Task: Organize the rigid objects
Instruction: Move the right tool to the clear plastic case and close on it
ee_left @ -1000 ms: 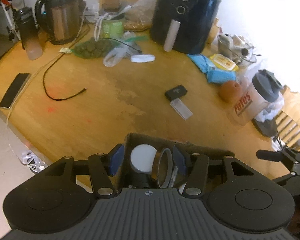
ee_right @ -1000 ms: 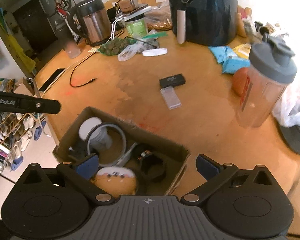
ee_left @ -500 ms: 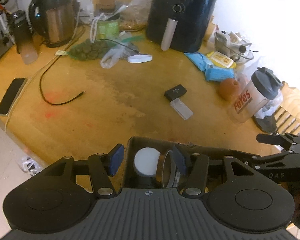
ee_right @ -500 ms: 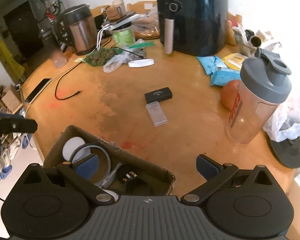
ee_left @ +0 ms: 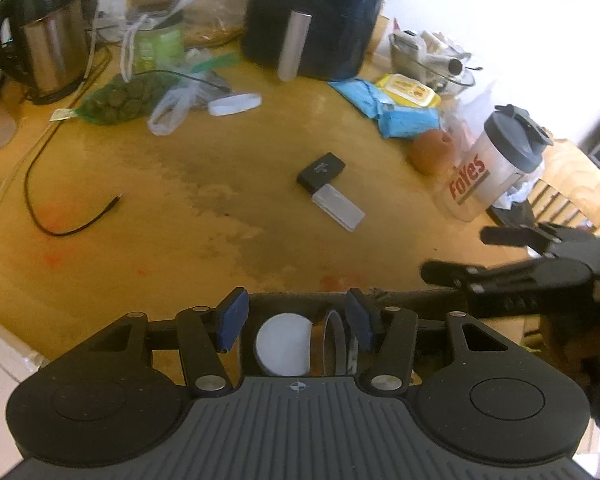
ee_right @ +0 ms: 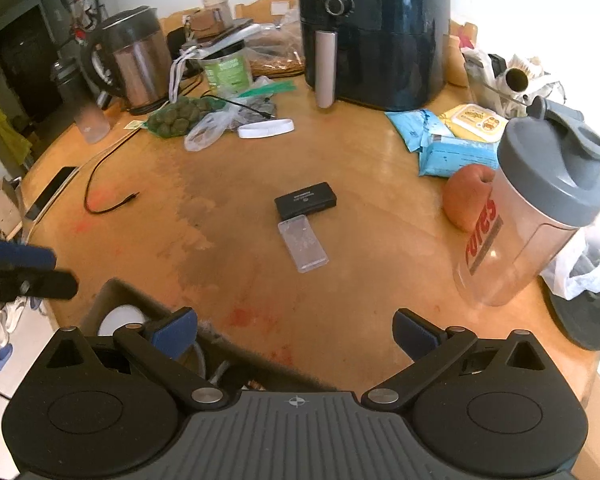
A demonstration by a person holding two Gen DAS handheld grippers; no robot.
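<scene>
A: Wooden table, worn in the middle. In the left wrist view, the left gripper hangs over the near edge with its blue pads partly apart and nothing between them. Below it sits the cardboard box, and inside I see a white round lid and a roll of tape standing on edge beside it.

B: And out on the table?

A: A small black case lies near the middle, and a clear flat case touches its near end. Farther back are a kettle, an air fryer and a bag of green balls. At the right stand a shaker bottle and an orange fruit. The right gripper's fingers come in from the right edge.

B: Now the right wrist view?

A: The right gripper has its jaws spread wide, holding nothing, above bare wood just beside the box, which sits at the lower left. The black case and clear case lie straight ahead, touching. The bottle stands close at the right with the fruit behind it. A black cable curls at the left, and the left gripper pokes in from that edge.
</scene>
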